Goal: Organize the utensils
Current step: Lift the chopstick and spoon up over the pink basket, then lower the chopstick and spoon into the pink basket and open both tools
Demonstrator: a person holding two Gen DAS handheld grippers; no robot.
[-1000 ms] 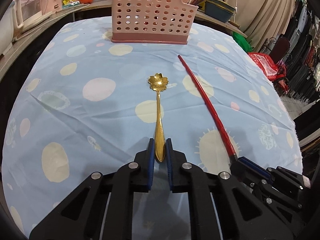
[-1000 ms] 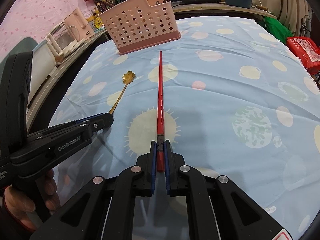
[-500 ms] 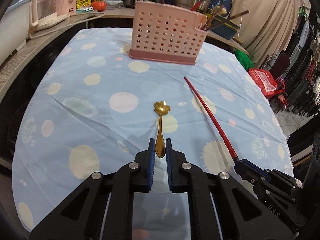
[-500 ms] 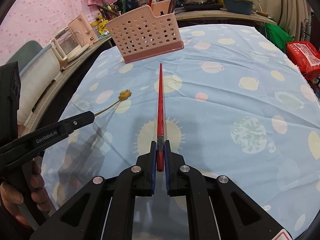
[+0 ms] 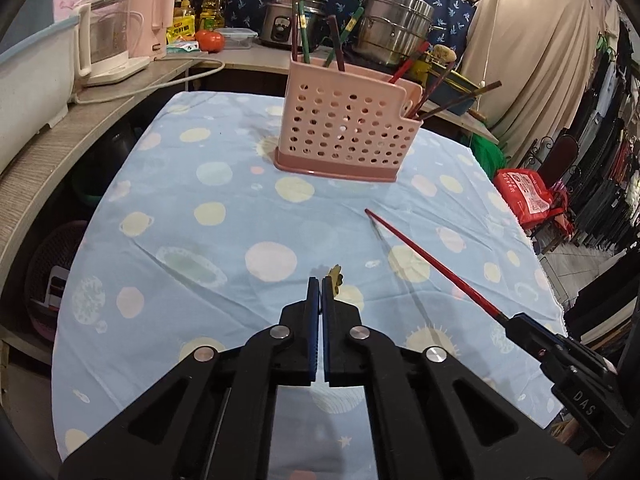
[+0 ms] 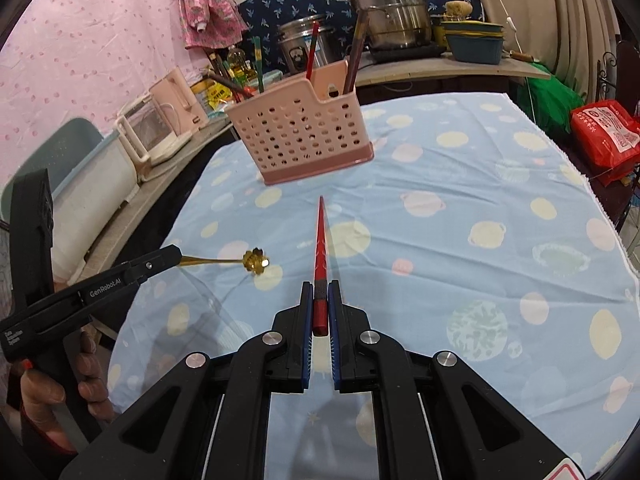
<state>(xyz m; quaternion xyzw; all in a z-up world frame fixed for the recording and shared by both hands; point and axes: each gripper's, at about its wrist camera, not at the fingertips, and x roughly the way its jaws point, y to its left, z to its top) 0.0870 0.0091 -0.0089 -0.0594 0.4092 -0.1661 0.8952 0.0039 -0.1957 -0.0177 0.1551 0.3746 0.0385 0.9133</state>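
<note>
My left gripper point(image 5: 321, 282) is shut on a gold flower-bowl spoon point(image 6: 256, 260); in the left wrist view only the spoon's tip point(image 5: 338, 280) shows past the fingers. It holds the spoon above the cloth. My right gripper point(image 6: 320, 290) is shut on the end of a red chopstick point(image 6: 321, 236), lifted and pointing toward the pink perforated utensil basket point(image 6: 300, 136). The chopstick point(image 5: 424, 260) and the right gripper point(image 5: 520, 326) also show in the left wrist view, and the left gripper point(image 6: 176, 254) in the right wrist view. The basket point(image 5: 348, 128) holds several chopsticks.
A blue dotted tablecloth point(image 5: 200, 240) covers the table. A counter with a kettle point(image 5: 108, 48), bottles, a rice cooker point(image 5: 288, 20) and steel pots point(image 5: 396, 28) runs behind and left. A red bag point(image 6: 604, 132) lies past the right edge.
Both grippers have lifted their utensils off the cloth and risen. The spoon now points nearly straight away from the left camera. The basket sits lower in both views.
</note>
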